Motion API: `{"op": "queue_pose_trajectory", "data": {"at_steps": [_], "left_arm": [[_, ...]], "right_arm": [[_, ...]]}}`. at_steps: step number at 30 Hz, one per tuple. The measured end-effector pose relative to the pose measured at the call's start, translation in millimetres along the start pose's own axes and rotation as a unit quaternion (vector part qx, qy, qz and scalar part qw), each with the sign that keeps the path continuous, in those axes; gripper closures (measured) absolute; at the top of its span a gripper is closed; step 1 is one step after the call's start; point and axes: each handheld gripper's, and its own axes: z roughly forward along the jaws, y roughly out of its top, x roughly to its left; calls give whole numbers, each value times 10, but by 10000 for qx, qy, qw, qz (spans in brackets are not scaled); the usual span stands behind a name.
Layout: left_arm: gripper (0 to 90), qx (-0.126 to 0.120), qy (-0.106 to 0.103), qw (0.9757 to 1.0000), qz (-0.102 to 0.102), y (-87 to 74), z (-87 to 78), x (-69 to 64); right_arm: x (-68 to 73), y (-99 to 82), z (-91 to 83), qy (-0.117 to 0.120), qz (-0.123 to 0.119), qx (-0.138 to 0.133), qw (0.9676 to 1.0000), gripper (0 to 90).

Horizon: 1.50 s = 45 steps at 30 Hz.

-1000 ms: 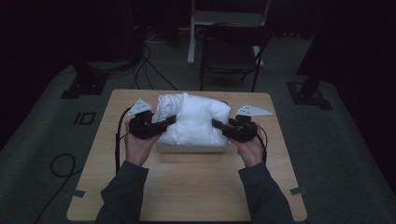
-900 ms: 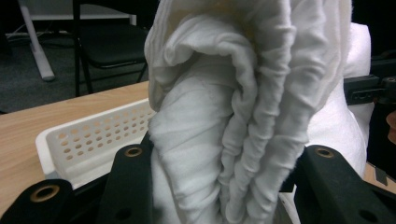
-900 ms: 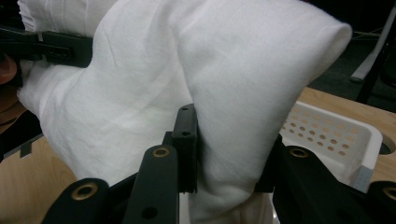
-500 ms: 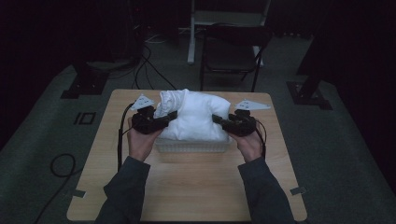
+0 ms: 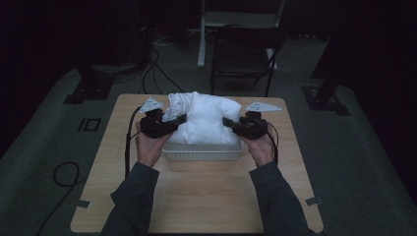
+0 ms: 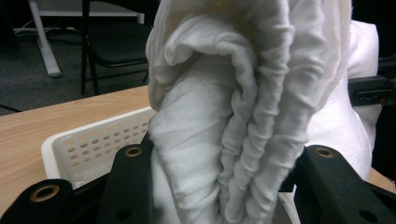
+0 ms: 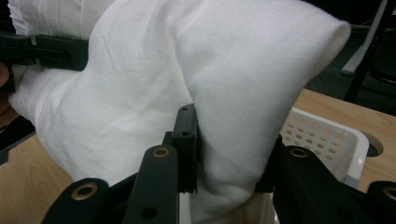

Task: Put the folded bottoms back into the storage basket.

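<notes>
Dark grey sleeves enter from the bottom of the high view, hands resting over the light wooden bench (image 5: pixel 196 196). Left hand (image 5: pixel 149 147) carries the left gripper (image 5: pixel 169 123); right hand (image 5: pixel 258 146) carries the right gripper (image 5: pixel 235 125). Each gripper has a grey three-cornered plate on top and a black cable trailing back along the forearm.

Left gripper view: the black fingers (image 6: pixel 130 182) are closed on a thick gathered fold of the bulky white cloth bundle (image 6: pixel 233 116), bunched pleats squeezed between them. Right gripper view: the fingers (image 7: pixel 187 135) are closed likewise on a smoother rounded fold of the same bundle (image 7: pixel 187 70); the other gripper's black finger shows at the upper left, pressed against the cloth.

The cloth bundle (image 5: pixel 204 118) is held from both sides, at its left and right ends, directly above the white perforated plastic basket (image 5: pixel 204 152). Its lower part reaches down to the basket rim; whether it rests inside or hangs just clear, cannot tell. The basket stands on the bench near the middle, between the two hands. Perforated wall also seen behind the cloth in the left gripper view (image 6: pixel 93 144) and in the right gripper view (image 7: pixel 327 135).

Beyond the far bench edge: dark carpeted floor, a black folding chair (image 5: pixel 246 54), a white stand leg (image 5: pixel 201 34), black cables on the floor (image 5: pixel 147 69). Room lighting dim
</notes>
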Motion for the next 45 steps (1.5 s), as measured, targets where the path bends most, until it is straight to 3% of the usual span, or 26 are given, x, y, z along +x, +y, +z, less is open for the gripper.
{"op": "queue_pose_trajectory", "data": {"at_steps": [45], "left_arm": [[548,161,162,9993,-292,-42,271,268]], "right_arm": [[-169,19,370,-175,256,169,9994,702]]}}
